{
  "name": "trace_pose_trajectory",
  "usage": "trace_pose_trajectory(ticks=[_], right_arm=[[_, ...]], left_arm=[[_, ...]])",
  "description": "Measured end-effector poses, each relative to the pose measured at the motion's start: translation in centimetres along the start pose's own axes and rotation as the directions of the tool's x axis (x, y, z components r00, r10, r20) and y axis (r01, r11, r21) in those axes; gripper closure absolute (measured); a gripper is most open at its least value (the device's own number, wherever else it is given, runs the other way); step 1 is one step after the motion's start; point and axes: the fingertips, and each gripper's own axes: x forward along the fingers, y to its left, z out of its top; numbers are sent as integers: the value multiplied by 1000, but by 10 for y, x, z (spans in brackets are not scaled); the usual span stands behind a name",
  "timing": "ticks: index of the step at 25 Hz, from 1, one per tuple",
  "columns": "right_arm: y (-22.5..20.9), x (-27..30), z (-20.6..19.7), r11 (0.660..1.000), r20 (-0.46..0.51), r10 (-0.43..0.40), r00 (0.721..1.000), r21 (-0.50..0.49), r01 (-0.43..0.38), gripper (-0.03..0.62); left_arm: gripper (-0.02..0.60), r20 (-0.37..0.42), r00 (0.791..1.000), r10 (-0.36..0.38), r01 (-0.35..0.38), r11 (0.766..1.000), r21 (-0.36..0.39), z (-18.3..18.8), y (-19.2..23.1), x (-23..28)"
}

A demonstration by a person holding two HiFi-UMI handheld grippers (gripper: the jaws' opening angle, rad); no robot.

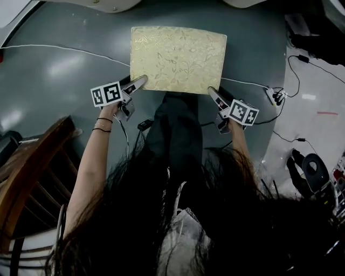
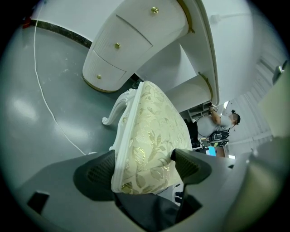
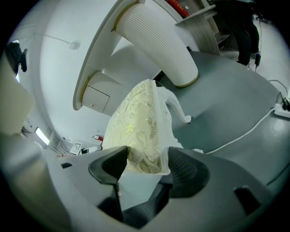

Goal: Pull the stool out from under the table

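Observation:
The stool [image 1: 178, 59] has a gold floral cushion and white curved legs [image 2: 115, 111]. It stands on the grey floor in front of the white table [image 1: 102, 5], almost wholly out from under it. My left gripper [image 1: 141, 82] is shut on the cushion's near left corner, which sits between its pads in the left gripper view [image 2: 145, 170]. My right gripper [image 1: 211, 91] is shut on the near right corner [image 3: 147, 165]. The table's drawers [image 2: 136, 41] and fluted pedestal [image 3: 156, 43] rise behind the stool.
A wooden chair [image 1: 32, 161] stands at my left. White cable [image 1: 64, 49] runs across the floor to a power strip [image 1: 276, 96] on the right. A black device [image 1: 307, 172] lies at the right. A person [image 2: 217, 124] stands far off.

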Motion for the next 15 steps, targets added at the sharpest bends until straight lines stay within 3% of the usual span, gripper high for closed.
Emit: trace_pose_trajectory(ticks=[4, 8, 11, 15], right_arm=[[-2, -2, 0, 1000, 15, -24, 1000, -10, 24, 307], [2, -6, 1, 996, 28, -83, 996, -13, 83, 307], [14, -15, 6, 993, 51, -114, 992, -25, 116, 307], [42, -39, 18, 987, 68, -133, 989, -85, 139, 308]], left_arm=[[164, 14, 999, 41, -42, 999, 33, 2, 0, -2], [166, 31, 987, 158, -161, 964, 209, 8, 4, -17], [166, -12, 991, 135, -126, 951, 281, 10, -11, -32], [166, 55, 995, 88, -100, 946, 309, 28, -49, -55]])
